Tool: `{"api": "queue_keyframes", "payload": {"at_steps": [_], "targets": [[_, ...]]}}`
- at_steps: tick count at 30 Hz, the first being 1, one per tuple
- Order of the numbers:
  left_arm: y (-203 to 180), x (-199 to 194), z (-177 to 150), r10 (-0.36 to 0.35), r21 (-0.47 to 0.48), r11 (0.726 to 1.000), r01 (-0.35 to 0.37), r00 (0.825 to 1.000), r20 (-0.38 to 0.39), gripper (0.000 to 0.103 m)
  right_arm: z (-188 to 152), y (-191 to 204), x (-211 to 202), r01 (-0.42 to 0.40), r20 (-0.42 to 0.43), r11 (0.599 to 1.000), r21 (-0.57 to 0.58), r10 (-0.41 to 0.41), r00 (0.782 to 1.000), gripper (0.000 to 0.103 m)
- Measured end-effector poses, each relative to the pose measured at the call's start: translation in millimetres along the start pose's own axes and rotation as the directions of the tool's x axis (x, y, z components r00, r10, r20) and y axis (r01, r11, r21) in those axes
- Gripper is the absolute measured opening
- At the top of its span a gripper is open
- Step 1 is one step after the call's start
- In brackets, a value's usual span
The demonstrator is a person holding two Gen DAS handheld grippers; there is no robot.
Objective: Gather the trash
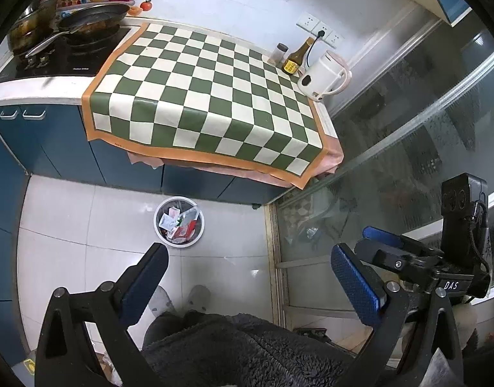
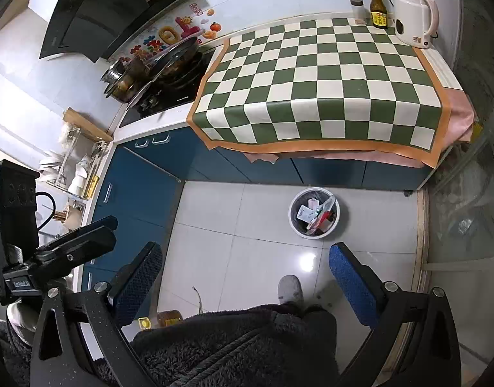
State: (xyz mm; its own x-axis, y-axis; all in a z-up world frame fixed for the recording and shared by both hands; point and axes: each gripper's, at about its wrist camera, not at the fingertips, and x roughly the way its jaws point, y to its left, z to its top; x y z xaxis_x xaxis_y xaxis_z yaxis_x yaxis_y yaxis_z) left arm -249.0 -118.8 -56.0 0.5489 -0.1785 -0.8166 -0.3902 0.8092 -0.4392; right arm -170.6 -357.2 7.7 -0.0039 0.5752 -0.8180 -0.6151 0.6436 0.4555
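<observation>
From the right wrist view, pans (image 2: 156, 71) crowd the stove at upper left, beside a tabletop (image 2: 324, 84) under a green-and-white checkered cloth, bare but for a jar (image 2: 356, 9), a dark bottle (image 2: 377, 6) and a white kettle (image 2: 414, 16) at upper right. On the floor at centre, just below the blue cabinets (image 2: 143, 190), a white bin (image 2: 314, 213) holds wrappers and cartons. At the bottom of each frame, the left gripper (image 1: 250, 277) and right gripper (image 2: 245, 274) hang above the tiles, fingers spread wide apart and gripping nothing, over a person's dark fleece garment (image 2: 234, 348) and grey slippers (image 2: 290, 288).
</observation>
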Motion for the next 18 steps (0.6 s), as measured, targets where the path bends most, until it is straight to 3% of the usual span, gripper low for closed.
{"api": "queue_keyframes", "payload": {"at_steps": [18], "targets": [[-13,5,-5,0.01,0.023,1.0,-0.01,1.0,-0.02,0.103,-8,-9,-10,-0.002,0.01,1.0,0.02,0.002,1.0,0.103]]}}
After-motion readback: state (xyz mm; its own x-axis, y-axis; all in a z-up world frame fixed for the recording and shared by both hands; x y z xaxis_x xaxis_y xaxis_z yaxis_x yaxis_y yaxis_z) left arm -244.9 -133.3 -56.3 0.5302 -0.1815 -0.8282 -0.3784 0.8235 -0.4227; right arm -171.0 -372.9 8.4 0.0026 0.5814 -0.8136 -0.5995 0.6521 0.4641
